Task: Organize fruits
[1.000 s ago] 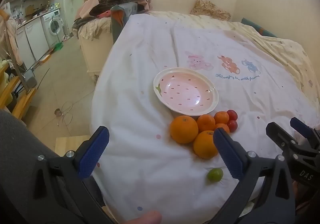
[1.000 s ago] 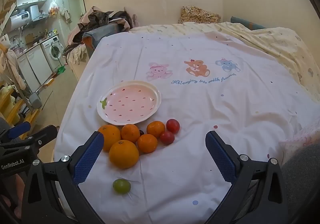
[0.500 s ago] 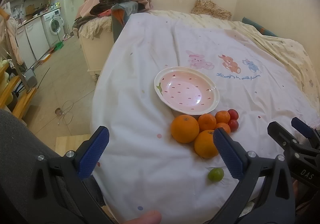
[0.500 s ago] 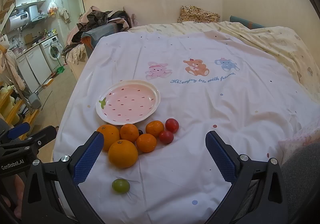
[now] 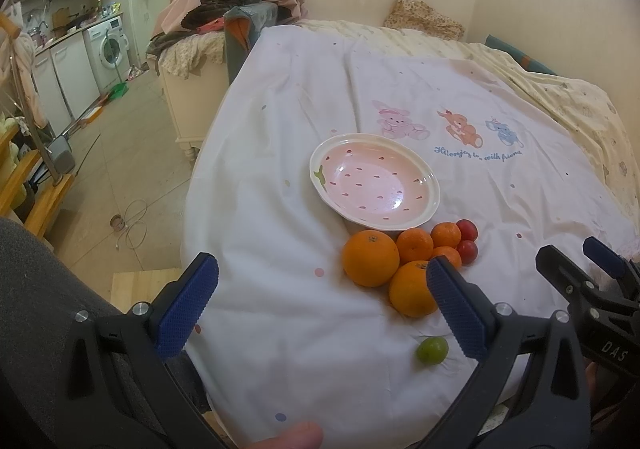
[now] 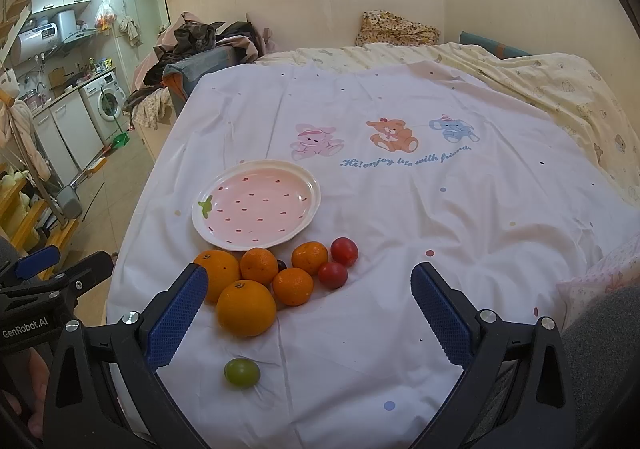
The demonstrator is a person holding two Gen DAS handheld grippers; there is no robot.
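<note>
Both my left gripper (image 5: 320, 305) and right gripper (image 6: 308, 309) have barely crept forward, fingers apart and empty, so nothing is sorted: green fruit (image 6: 241, 372) nearest, oranges (image 6: 246, 307) beyond, pink plate (image 6: 256, 205) bare on the bed (image 6: 460, 229).

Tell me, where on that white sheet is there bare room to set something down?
Bare sheet spreads right of the red fruits, below the printed animals. The pink plate holds nothing. It is crowded between the plate and the green fruit, where the oranges cluster.
</note>
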